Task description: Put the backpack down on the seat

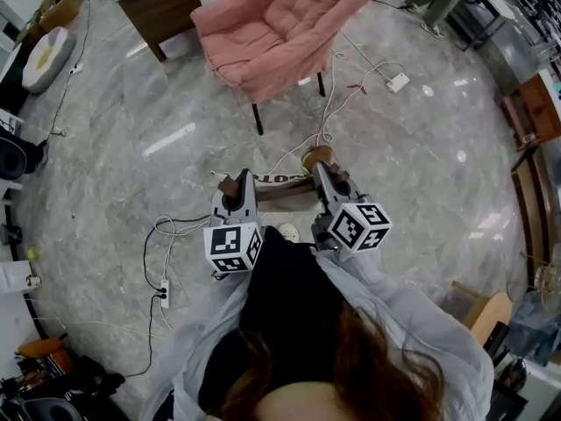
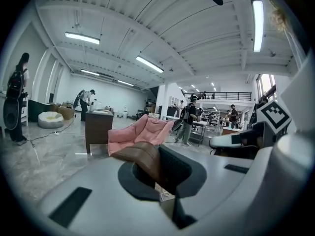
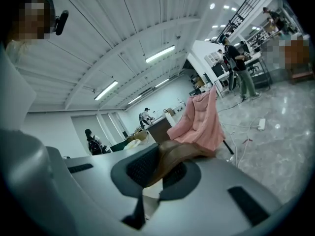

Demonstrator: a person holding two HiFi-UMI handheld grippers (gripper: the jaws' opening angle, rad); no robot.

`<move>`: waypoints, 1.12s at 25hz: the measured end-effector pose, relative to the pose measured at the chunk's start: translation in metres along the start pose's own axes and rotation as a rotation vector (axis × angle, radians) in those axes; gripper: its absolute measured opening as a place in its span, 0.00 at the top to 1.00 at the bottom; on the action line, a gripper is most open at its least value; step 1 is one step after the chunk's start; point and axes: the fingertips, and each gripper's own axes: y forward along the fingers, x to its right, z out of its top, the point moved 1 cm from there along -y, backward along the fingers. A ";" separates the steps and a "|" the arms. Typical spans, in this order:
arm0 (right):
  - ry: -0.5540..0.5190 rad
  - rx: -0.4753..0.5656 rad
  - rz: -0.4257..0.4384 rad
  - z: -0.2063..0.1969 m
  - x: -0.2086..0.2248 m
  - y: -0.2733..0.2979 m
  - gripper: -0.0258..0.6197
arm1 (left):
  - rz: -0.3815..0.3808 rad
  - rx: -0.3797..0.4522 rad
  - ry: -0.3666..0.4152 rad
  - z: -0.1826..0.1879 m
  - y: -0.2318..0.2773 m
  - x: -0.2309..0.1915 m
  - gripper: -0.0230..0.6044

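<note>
L gripper [image 2: 156, 162]: jaws closed on a brown strap [image 2: 143, 157], which fills the gap between the pads. R gripper [image 3: 158, 165]: same condition, jaws clamped on a second brown strap [image 3: 183, 152].

Head view: both grippers are held side by side in front of the person's body, markers up, jaws aimed toward a pink chair [image 1: 272, 33].

Backpack [image 1: 280, 185]: only a narrow brown and light band w/ some print shows between the two grippers. The rest is probably hidden below them, so its shape can't be confirmed. Position: off the seat, above the grey marble floor [image 1: 131, 174], well short of the chair.

Chair: padded, dark legs, directly ahead of the grippers in both gripper views. The backpack is not yet on it.

Surroundings:
- White cables [image 1: 333, 103] run over the floor between chair and grippers.
- Power strip [image 1: 398, 82] lies on the floor to the right of the chair.
- Wooden cabinet [image 1: 162, 7] stands just left of the chair.
- Other people [image 2: 186, 124] stand in the background beyond the chair.
</note>
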 end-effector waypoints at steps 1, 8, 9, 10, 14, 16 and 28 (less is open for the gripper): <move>0.005 -0.003 0.003 0.000 0.001 0.001 0.94 | 0.002 -0.003 -0.002 -0.001 0.001 0.000 0.94; 0.026 -0.022 0.005 -0.003 0.004 0.004 0.94 | 0.028 -0.027 0.001 -0.003 0.004 0.001 0.94; 0.031 -0.028 0.005 -0.005 0.005 0.004 0.94 | 0.033 -0.033 -0.002 -0.005 0.004 0.000 0.94; 0.037 -0.034 0.005 -0.008 0.007 0.005 0.94 | 0.036 -0.038 -0.004 -0.007 0.005 -0.001 0.94; 0.066 -0.047 0.007 -0.010 0.012 0.014 0.94 | 0.036 -0.051 -0.003 -0.013 0.009 -0.004 0.94; 0.058 -0.047 0.009 -0.008 0.013 0.020 0.94 | 0.034 -0.053 -0.003 -0.012 0.015 -0.007 0.94; 0.069 -0.041 0.007 0.029 0.026 0.091 0.94 | 0.024 -0.057 -0.016 0.015 0.087 -0.043 0.94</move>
